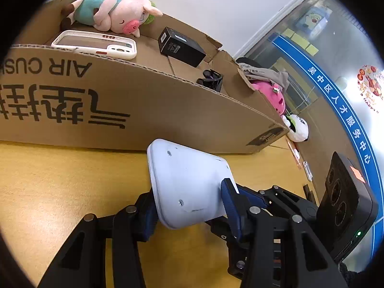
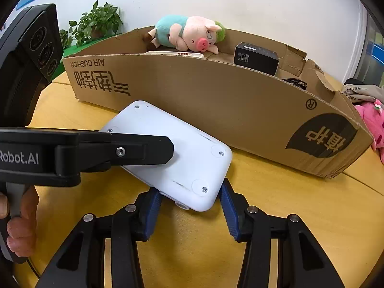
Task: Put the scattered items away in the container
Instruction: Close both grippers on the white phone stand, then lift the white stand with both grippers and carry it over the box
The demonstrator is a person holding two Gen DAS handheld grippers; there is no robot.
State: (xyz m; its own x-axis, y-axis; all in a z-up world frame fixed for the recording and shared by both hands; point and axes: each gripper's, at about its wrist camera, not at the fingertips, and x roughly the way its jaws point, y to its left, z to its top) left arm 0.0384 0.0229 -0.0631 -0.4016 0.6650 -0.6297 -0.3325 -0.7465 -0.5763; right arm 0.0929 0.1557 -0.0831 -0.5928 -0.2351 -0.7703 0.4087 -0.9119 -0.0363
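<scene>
One white flat device [image 2: 172, 153], screw-studded underside up, lies tilted on the yellow wooden table [image 2: 288, 216], its far edge close to the front wall of the cardboard box [image 2: 216, 100]. Two grippers hold it: the right gripper [image 2: 189, 212] with jaws pinching its near corner, the left gripper [image 1: 189, 206] with jaws pinching its other end, blue pads against both sides. Bare table lies open near and to the left; the box wall closes the far side. Box contents, counted: one plush pig [image 2: 189, 34], one white phone case [image 1: 96, 44], one black carton [image 1: 181, 46], one dark pair of sunglasses [image 1: 211, 79]. Right of the box: one pink plush [image 2: 372, 122], one grey cloth [image 2: 360, 91], one white plush [image 1: 297, 129]. Far: white wall, one potted plant [image 2: 96, 24], glass partition at the right.
</scene>
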